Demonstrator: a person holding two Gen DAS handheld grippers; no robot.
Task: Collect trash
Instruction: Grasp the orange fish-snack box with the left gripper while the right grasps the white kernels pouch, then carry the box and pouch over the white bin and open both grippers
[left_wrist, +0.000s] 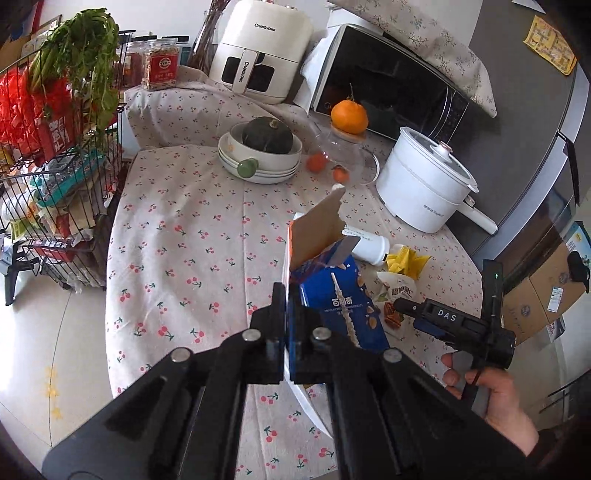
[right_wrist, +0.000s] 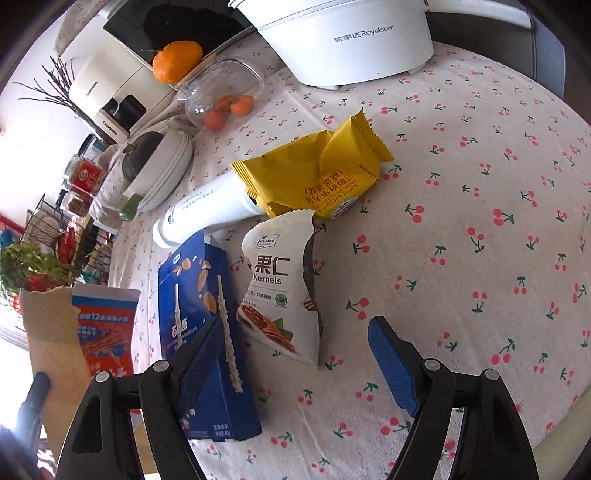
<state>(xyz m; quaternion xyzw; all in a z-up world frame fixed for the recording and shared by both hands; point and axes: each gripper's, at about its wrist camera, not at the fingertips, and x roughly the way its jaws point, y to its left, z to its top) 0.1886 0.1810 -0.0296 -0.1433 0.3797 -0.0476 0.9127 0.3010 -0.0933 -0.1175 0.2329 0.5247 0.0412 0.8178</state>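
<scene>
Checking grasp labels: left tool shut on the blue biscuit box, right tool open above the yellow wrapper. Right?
Not quite. In the right wrist view the open right tool is over the white kernels bag; the yellow wrapper lies farther off. Left tool is shut on the blue biscuit box.

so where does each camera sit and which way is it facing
Left wrist: on the left gripper, angled down over the table; its jaws pinch the blue box; the right gripper and a hand show.
Right wrist: on the open right gripper, aimed down at the kernels bag.
Shared: box, bag, yellow wrapper.
</scene>
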